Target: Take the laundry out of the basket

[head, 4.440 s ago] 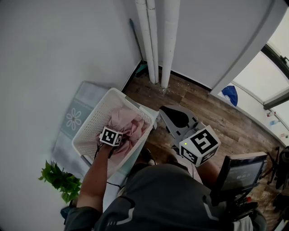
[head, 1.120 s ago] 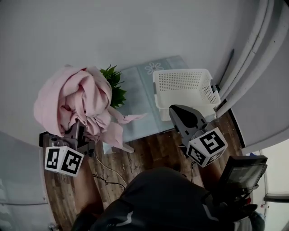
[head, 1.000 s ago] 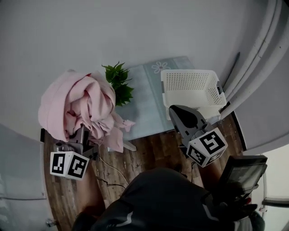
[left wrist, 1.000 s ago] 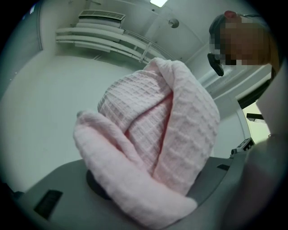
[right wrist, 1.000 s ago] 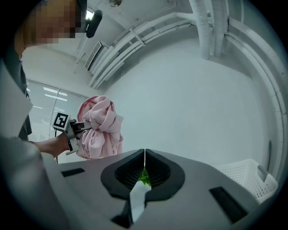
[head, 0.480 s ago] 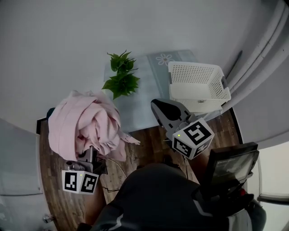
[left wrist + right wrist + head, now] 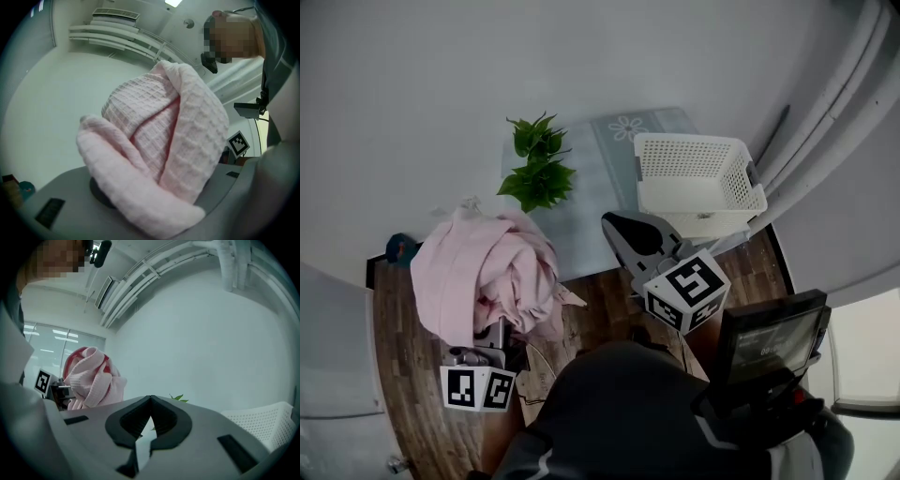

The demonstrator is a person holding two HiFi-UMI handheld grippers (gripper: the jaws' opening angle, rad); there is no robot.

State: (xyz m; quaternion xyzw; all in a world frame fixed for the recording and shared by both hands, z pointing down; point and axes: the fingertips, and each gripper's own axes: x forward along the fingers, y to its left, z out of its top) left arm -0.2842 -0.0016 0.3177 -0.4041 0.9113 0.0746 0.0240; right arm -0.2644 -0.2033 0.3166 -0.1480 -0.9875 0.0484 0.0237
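The pink waffle-weave laundry (image 7: 486,274) hangs bunched in the air over the wooden floor, at the left of the head view. My left gripper (image 7: 495,334) holds it from below, and its marker cube shows beneath the bundle. In the left gripper view the pink cloth (image 7: 161,136) fills the gap between the jaws, and the left gripper (image 7: 154,192) is shut on it. The white perforated basket (image 7: 741,187) stands empty by the wall, on a pale mat. My right gripper (image 7: 630,234) hovers in front of the basket. In its own view the right gripper (image 7: 150,401) is shut on nothing.
A green potted plant (image 7: 536,169) stands left of the basket on the pale flowered mat (image 7: 602,178). White pipes (image 7: 848,84) run along the wall at the right. A dark monitor-like device (image 7: 767,337) sits beside the person's body at lower right.
The left gripper has carried the pink bundle lower and closer to the person, away from the plant. The right gripper has shifted a little to the left in the head view.
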